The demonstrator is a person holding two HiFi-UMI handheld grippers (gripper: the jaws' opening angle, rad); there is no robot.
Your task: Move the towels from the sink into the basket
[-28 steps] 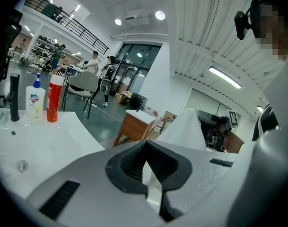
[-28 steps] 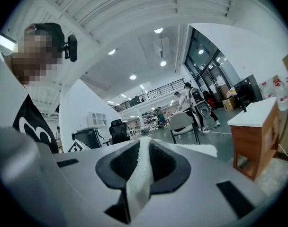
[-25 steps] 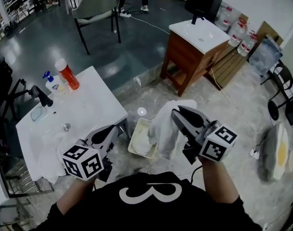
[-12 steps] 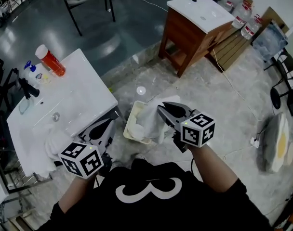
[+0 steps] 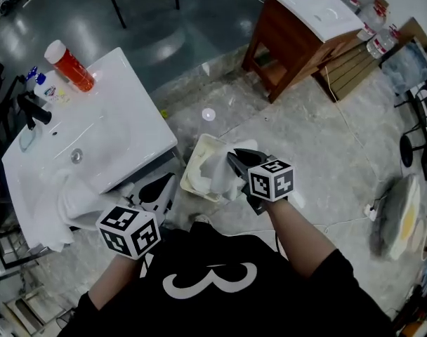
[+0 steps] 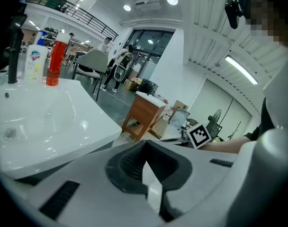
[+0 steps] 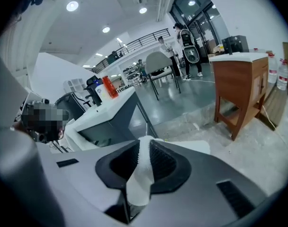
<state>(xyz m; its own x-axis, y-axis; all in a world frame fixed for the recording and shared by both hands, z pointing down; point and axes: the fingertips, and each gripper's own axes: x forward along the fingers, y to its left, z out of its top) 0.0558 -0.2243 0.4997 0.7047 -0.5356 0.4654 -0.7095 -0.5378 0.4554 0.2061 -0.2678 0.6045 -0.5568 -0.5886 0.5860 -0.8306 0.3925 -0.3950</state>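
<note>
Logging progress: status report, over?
Right gripper shut on towel over basket. Left gripper shut beside sink. Second towel draped on sink edge. Nothing blocking.

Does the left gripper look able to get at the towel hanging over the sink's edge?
Probably yes. The towel drapes over the sink's near rim, and the left gripper sits close beside it with nothing between, though its jaws are together.
</note>
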